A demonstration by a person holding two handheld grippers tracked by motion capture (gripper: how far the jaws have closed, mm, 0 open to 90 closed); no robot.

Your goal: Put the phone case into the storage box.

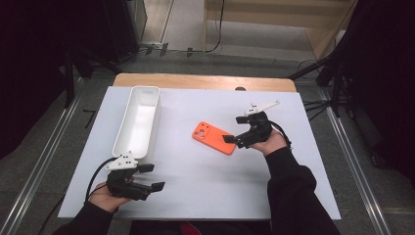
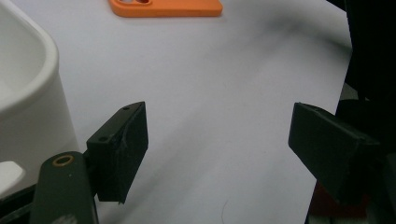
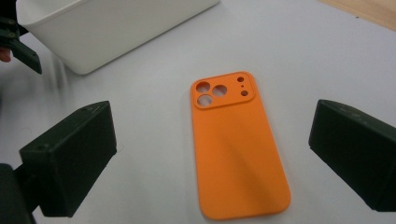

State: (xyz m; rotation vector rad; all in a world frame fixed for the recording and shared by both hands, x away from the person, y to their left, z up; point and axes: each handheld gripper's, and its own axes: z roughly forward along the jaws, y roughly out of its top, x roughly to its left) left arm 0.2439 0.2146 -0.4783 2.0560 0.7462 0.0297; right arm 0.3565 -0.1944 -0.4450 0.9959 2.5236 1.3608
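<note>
1. The thing in hand is a flat orange phone case of soft-looking silicone or plastic [image 1: 213, 138]. It lies back side up near the middle of the white table surface [image 1: 205, 191], with the camera cut-outs turned toward the long white plastic bin [image 1: 138, 121], which stands well apart on the left.

2. The right gripper [image 1: 237, 139] is just beside the near short end of the case. In the right gripper view the case [image 3: 236, 147] lies between the two black jaws, which stand wide apart and hold nothing.

3. The left gripper [image 1: 152, 177] rests near the front edge of the table, close to the near end of the bin. Its jaws are also wide apart and empty. In the left gripper view the bin wall [image 2: 28, 93] is just beside the left jaw, and the case [image 2: 166, 8] lies far ahead.

4. I judge that the case is very light and a little flexible, not fragile. It is thin and lies flat, so there is almost no edge to catch from above.

5. A good hold, in my opinion, is across the two long sides, near the middle. The surface looks matt, so it is probably not slippery, but a strong squeeze can bend it.

6. Another way is to tip one short end up first and then pinch the thin edge.
</note>
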